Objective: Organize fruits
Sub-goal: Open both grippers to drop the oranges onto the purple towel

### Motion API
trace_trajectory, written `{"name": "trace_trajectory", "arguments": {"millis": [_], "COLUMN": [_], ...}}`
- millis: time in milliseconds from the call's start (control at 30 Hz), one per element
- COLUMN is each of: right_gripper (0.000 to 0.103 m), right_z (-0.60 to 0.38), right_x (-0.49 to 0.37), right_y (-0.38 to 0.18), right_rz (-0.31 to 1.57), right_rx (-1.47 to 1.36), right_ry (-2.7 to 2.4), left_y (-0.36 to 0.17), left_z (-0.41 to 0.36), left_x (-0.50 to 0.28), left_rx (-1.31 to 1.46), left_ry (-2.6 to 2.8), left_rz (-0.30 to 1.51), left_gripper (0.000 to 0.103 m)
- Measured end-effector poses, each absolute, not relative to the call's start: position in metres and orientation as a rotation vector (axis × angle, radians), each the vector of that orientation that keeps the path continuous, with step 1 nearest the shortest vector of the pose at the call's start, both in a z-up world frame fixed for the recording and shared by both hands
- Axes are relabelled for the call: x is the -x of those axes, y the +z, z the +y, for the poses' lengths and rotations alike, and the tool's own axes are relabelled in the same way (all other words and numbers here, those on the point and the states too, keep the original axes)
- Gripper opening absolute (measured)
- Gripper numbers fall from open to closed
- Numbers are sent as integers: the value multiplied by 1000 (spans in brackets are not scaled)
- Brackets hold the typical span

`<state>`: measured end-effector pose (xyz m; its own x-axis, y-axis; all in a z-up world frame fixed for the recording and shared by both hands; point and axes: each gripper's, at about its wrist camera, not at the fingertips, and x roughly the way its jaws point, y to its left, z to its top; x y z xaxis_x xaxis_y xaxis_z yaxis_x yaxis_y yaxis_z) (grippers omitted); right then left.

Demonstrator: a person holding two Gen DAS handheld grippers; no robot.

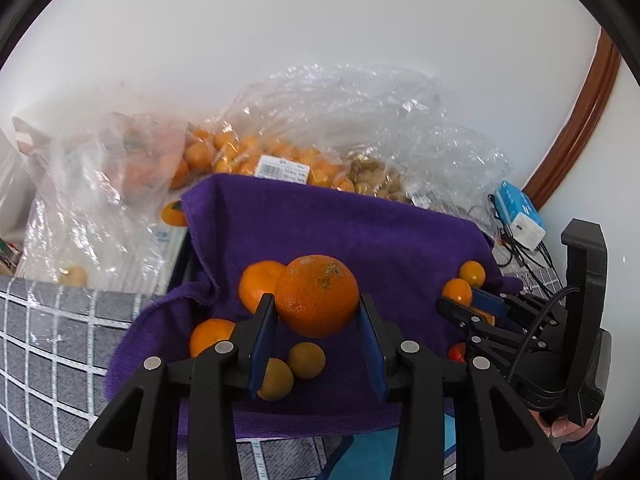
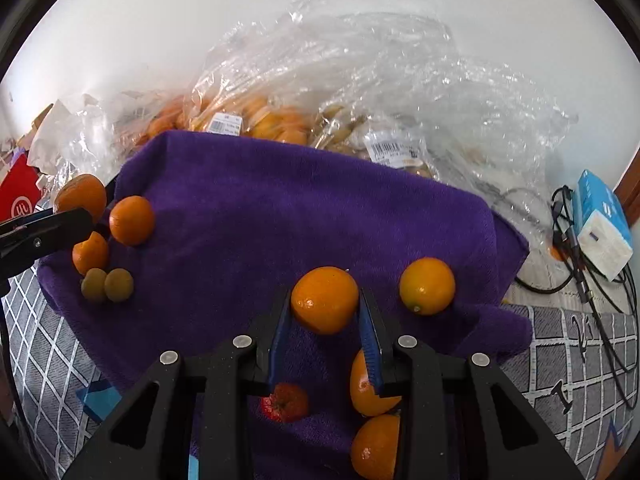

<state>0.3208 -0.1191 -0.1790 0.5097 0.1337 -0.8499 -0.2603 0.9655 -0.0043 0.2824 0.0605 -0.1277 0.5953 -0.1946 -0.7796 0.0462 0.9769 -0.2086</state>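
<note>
My left gripper (image 1: pixel 318 312) is shut on a large orange (image 1: pixel 317 295) and holds it above the purple towel (image 1: pixel 320 224). My right gripper (image 2: pixel 325 308) is shut on a small orange (image 2: pixel 324 299) above the same towel (image 2: pixel 280 208); it also shows in the left wrist view (image 1: pixel 466 306). Loose oranges (image 1: pixel 258 284) and two greenish-brown fruits (image 1: pixel 306 360) lie on the towel's left side. On the right side lie more oranges (image 2: pixel 427 286), and a small red fruit (image 2: pixel 286 402) under my right gripper.
Clear plastic bags of oranges (image 1: pixel 248 156) and pale nuts (image 1: pixel 376 178) stand behind the towel against the white wall. A blue-and-white box with black cables (image 2: pixel 600 224) lies at the right. A grey checked cloth (image 1: pixel 48 344) covers the table. A red packet (image 2: pixel 18 196) is at far left.
</note>
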Motion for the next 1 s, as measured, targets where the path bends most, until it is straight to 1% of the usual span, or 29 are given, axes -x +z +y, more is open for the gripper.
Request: {"name": "trace_trajectory", "arguments": {"millis": [233, 267, 333, 367, 533, 733, 1000], "right_gripper": [34, 35, 41, 42, 43, 43, 43], "right_z": [-126, -127, -131, -133, -144, -151, -149], "right_x": [-309, -307, -302, -300, -290, -294, -294], "right_y": [-167, -165, -159, -157, -152, -159, -168], "right_rz": [983, 976, 959, 952, 932, 951, 961], "right_rx": [124, 120, 115, 115, 113, 86, 95], "right_ry": [245, 245, 238, 231, 188, 169, 165], "left_y": [-138, -139, -143, -144, -154, -164, -167], "left_z": [44, 42, 37, 36, 33, 32, 29], "left_x": [-288, -289, -290, -290, -293, -298, -298], "left_rx": [150, 143, 122, 120, 121, 118, 89], "left_ry": [-172, -174, -172, -172, -170, -162, -163], "left_rz": [944, 945, 950, 952, 976, 1003, 992], "left_gripper": [38, 38, 38, 38, 38, 38, 39]}}
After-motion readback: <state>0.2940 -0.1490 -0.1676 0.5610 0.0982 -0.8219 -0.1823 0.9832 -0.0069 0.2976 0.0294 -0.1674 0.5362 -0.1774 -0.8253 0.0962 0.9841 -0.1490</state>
